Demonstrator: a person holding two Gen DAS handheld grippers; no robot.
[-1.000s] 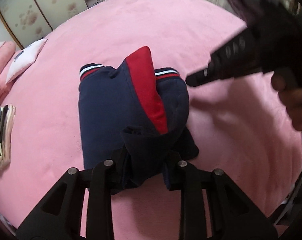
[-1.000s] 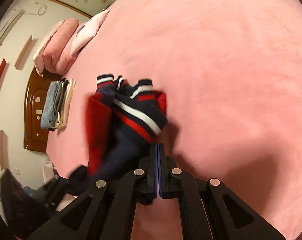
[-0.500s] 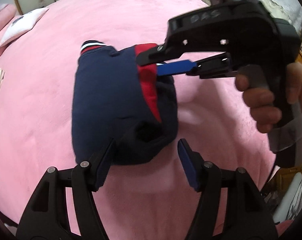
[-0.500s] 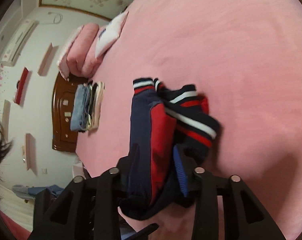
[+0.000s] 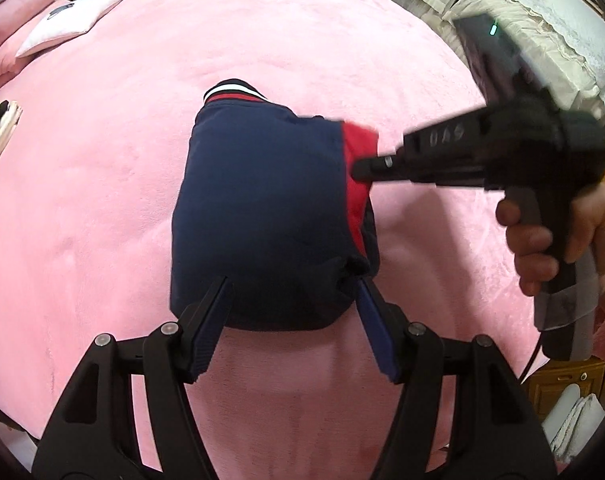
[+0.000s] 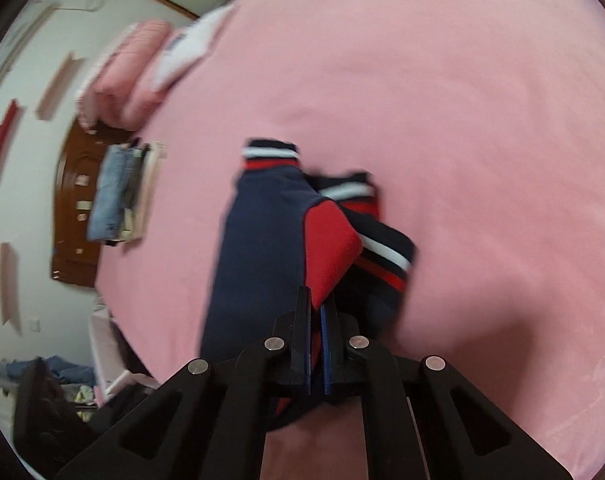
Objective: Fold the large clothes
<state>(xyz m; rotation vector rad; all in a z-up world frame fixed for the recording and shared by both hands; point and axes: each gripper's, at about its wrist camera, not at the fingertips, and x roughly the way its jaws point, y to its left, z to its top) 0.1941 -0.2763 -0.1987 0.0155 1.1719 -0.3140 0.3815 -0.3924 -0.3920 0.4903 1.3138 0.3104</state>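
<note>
A navy garment (image 5: 262, 216) with a red panel and red-white striped cuffs lies folded into a compact bundle on the pink bed (image 5: 102, 152). My left gripper (image 5: 292, 292) is open, its fingers straddling the bundle's near edge without clamping it. My right gripper (image 6: 316, 300) is shut on the red panel (image 6: 326, 248) at the bundle's right side; it also shows in the left wrist view (image 5: 362, 168), held by a hand. The striped cuffs (image 6: 270, 154) point away from me.
A stack of folded clothes (image 6: 122, 192) sits at the bed's left edge by a wooden headboard (image 6: 68, 208). A white pillow (image 5: 68, 24) and pink bedding (image 6: 130, 68) lie at the far end. Beige bedding (image 5: 522, 12) and furniture stand to the right.
My left gripper let go of the navy fabric and now stands open at the bundle's edge. My right gripper opened, then closed on the red panel. The bundle now lies flatter.
</note>
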